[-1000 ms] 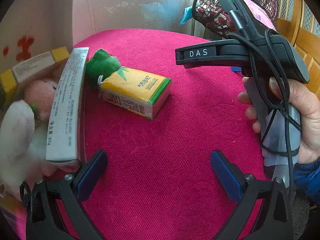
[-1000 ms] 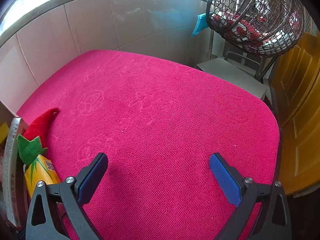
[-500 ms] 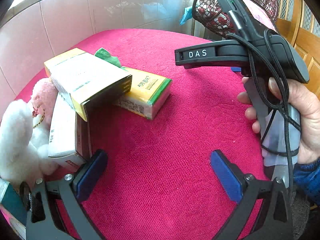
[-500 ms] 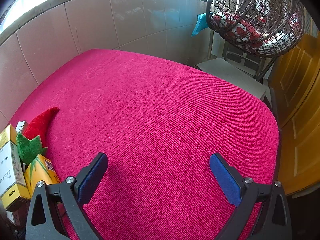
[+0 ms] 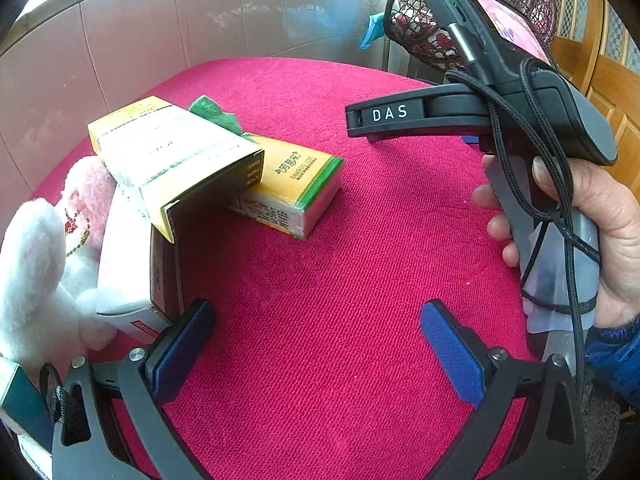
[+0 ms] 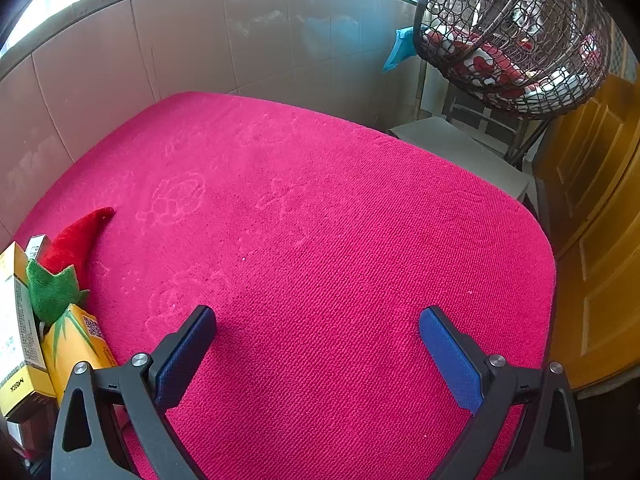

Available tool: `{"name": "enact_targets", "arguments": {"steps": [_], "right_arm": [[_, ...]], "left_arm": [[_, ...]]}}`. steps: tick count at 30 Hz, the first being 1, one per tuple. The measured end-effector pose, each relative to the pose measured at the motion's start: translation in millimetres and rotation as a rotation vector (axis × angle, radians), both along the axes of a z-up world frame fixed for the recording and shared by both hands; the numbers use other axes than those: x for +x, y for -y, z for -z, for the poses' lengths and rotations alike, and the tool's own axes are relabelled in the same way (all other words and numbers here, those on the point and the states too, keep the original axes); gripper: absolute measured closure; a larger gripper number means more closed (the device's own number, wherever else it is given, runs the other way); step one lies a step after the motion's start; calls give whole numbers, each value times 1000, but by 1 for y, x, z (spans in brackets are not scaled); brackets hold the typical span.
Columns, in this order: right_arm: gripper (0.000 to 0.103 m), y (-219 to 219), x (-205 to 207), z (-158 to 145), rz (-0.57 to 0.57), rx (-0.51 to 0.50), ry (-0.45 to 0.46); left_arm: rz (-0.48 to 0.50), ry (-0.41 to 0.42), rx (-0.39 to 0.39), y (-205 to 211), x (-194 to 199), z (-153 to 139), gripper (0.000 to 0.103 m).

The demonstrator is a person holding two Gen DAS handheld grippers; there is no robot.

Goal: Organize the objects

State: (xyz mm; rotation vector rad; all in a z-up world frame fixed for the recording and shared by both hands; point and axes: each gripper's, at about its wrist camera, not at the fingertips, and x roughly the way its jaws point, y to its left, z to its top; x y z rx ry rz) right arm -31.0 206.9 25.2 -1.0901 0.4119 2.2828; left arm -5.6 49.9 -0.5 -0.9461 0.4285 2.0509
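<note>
On the pink tablecloth a yellow-and-white box lies tilted on top of a white box and a yellow-green tissue pack. A white-and-pink plush toy sits at their left. A red-and-green felt chili lies behind the pile. My left gripper is open, with its left finger just beside the white box and nothing between the fingers. My right gripper is open over bare cloth, with the pile at its left. A hand holds the right gripper's body on the right.
A tiled wall runs behind the table. A hanging wicker chair with a patterned cushion stands at the back right, with a grey stool below it. A wooden door is on the right. A teal box corner shows at bottom left.
A second ago a white box stood upright at the left; the yellow-and-white box now lies tilted across the pile. Both grippers have hardly moved.
</note>
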Motion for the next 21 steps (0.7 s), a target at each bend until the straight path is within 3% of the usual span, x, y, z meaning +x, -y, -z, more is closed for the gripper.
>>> {"name": "enact_targets", "arguments": {"steps": [21], "right_arm": [[0,0,0,0,-4,7,-14]], "left_arm": [[2,-9,-1,5,0,-1,0]]}}
